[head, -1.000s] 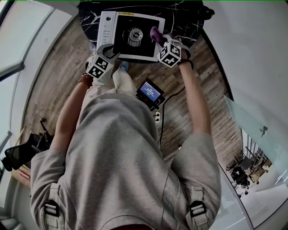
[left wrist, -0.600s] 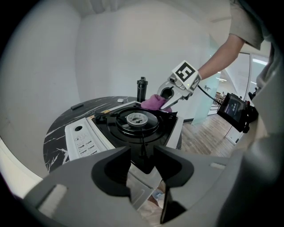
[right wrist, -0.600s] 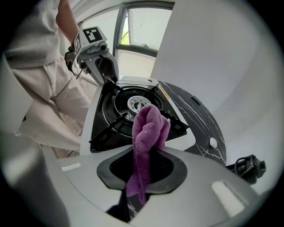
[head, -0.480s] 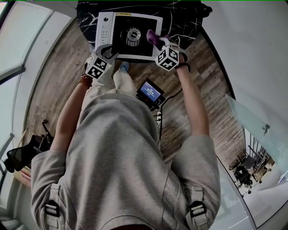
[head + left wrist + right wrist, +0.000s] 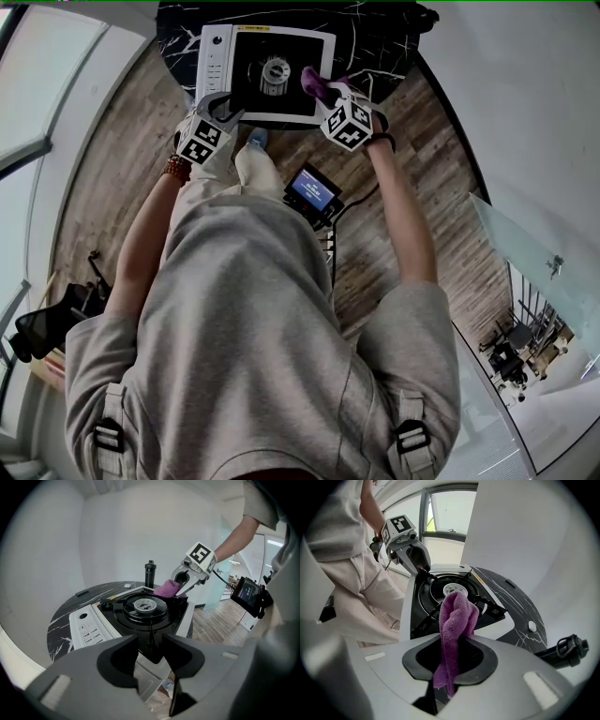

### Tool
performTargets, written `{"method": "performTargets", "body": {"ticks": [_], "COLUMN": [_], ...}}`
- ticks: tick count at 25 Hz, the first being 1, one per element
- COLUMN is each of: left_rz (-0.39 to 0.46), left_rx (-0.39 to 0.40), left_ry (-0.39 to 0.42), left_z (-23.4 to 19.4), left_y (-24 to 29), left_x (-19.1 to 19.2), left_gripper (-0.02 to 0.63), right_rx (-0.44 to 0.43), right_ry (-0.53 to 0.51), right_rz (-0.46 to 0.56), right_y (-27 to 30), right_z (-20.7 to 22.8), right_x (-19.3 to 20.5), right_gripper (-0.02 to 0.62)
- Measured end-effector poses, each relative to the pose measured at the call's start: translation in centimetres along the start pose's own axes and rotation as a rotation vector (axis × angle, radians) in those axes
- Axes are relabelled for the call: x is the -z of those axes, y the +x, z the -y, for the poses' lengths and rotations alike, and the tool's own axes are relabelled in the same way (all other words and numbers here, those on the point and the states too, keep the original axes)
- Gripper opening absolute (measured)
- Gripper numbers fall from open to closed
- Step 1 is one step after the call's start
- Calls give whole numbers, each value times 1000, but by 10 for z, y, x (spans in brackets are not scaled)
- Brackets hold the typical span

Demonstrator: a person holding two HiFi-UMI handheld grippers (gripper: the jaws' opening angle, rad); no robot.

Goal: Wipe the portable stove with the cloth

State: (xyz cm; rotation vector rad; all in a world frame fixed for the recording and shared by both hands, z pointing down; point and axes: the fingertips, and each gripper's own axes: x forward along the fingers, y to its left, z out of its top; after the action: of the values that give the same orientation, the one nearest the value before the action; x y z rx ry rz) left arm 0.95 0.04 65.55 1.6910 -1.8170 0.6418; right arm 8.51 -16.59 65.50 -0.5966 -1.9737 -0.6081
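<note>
The portable stove, white with a black top and a round burner, stands on a black marble table. My left gripper straddles the stove's near left corner, and its jaws close against that corner. My right gripper is shut on a purple cloth. The cloth hangs over the stove's black top, just right of the burner. The right jaws have just been opening a little, with the cloth still pinched between them.
A black canister stands on the table behind the stove. A small device with a blue screen and a cable lie on the wooden floor by the person's legs. A glass panel stands at the right.
The right gripper has carried the cloth a little leftward over the stove top, toward the burner. The left gripper has kept its place on the stove's corner.
</note>
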Motion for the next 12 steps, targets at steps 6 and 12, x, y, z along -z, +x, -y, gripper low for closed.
{"method": "performTargets", "body": {"ticks": [6,12], "left_rz": [-6,-9], "left_rx": [-20,-18], "left_ry": [7,3], "left_z": [0,0], "left_y": [2,3], "left_x": [1,2], "left_gripper": [164,166], "right_rx": [-47,-18], "right_ry": [6,38], "right_rz": [-2,-2], "right_y": [-2,-3], "right_z": [-9,-13], "right_x": [2,2], "right_gripper": [83,83]}}
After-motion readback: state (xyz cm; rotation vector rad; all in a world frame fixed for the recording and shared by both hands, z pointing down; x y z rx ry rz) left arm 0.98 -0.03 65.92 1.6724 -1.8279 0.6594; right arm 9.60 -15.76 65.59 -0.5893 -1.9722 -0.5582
